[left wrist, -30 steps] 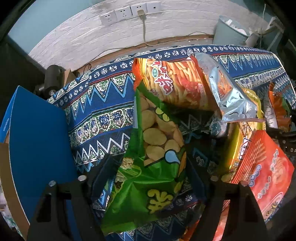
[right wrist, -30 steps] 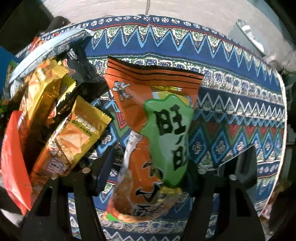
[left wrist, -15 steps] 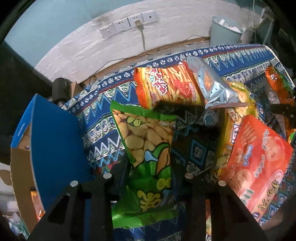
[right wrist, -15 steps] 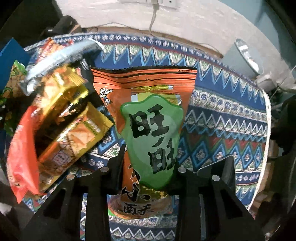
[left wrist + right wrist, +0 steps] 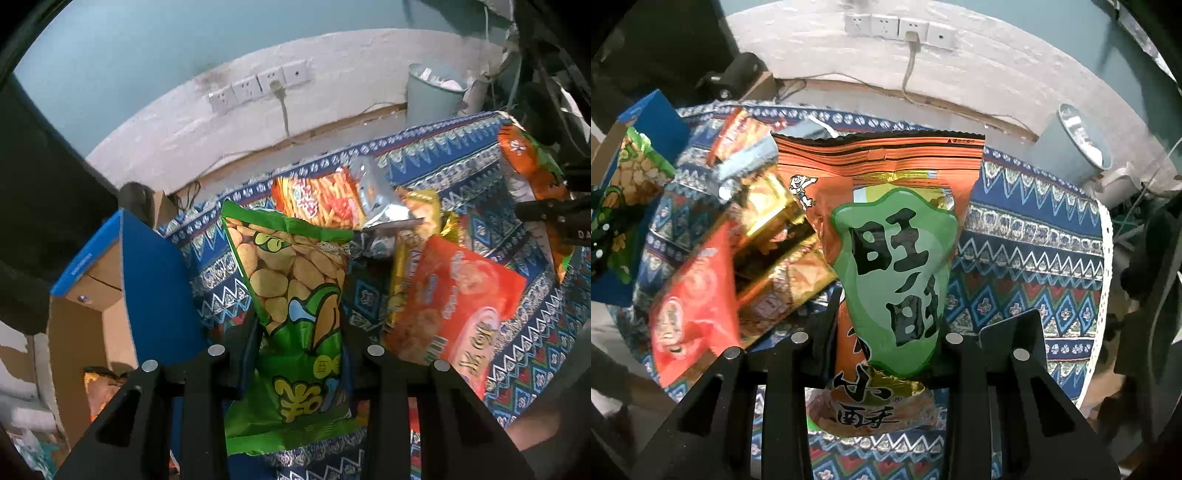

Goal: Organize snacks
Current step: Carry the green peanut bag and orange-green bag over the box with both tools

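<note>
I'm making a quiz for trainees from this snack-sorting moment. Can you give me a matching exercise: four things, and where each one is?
1. green snack bag
2. orange snack bag
3. red snack bag
4. blue cardboard box

a. lying on the patterned cloth
b. gripped by the right gripper
c. beside the table
d. gripped by the left gripper

Pairs: 1-d, 2-b, 3-a, 4-c

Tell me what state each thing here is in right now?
Left gripper: shut on green snack bag, lifted.
Right gripper: shut on orange snack bag, lifted.
Red snack bag: lying on the cloth.
Silver bag: lying on the pile.
Blue box: open.
Wall plug: plugged in.
</note>
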{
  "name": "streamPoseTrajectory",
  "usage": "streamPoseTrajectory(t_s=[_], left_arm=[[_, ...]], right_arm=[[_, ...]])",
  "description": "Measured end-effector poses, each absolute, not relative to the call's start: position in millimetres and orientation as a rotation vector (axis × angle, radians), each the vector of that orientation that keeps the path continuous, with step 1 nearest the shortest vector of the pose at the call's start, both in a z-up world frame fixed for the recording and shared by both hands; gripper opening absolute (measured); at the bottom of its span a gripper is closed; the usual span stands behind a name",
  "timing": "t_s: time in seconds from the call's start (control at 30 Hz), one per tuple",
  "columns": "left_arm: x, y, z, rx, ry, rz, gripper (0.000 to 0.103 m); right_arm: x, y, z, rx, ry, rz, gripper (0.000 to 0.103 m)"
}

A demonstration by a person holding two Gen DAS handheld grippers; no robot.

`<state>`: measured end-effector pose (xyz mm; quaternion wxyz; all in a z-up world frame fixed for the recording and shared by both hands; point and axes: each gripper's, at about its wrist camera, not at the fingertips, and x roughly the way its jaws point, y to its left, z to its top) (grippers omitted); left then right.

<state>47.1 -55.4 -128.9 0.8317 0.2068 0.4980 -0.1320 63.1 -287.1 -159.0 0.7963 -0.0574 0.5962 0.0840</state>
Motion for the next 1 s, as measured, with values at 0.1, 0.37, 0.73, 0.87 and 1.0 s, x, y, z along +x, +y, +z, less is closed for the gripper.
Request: streamPoseTrajectory(t_s=[0.1,0.37,0.73,0.87,1.0], left_arm=[[41,-55,-120,0.442,1.035,-0.29,0.036],[29,-47,-103,0.438,1.001,-0.291,0.036],[18,-30,-80,0.409,0.973,-0.269,0.036],[16,-22,-75,0.4,0.968,-0.265,0.036],[14,-14,-70,0.392,0.955,-0.257,0.036]], right_arm=[[65,-286,-153,-0.122,1.264,0.194,0.032],[61,-274,-130,-0.129,1.215,0.229,0.032],[52,-244,-98,-0.142,1.148,0.301,0.032],[51,-230,-90,-0.148,1.13,0.332,0.032],[53,-213,-83,-0.158,1.12,0.362,0.032]])
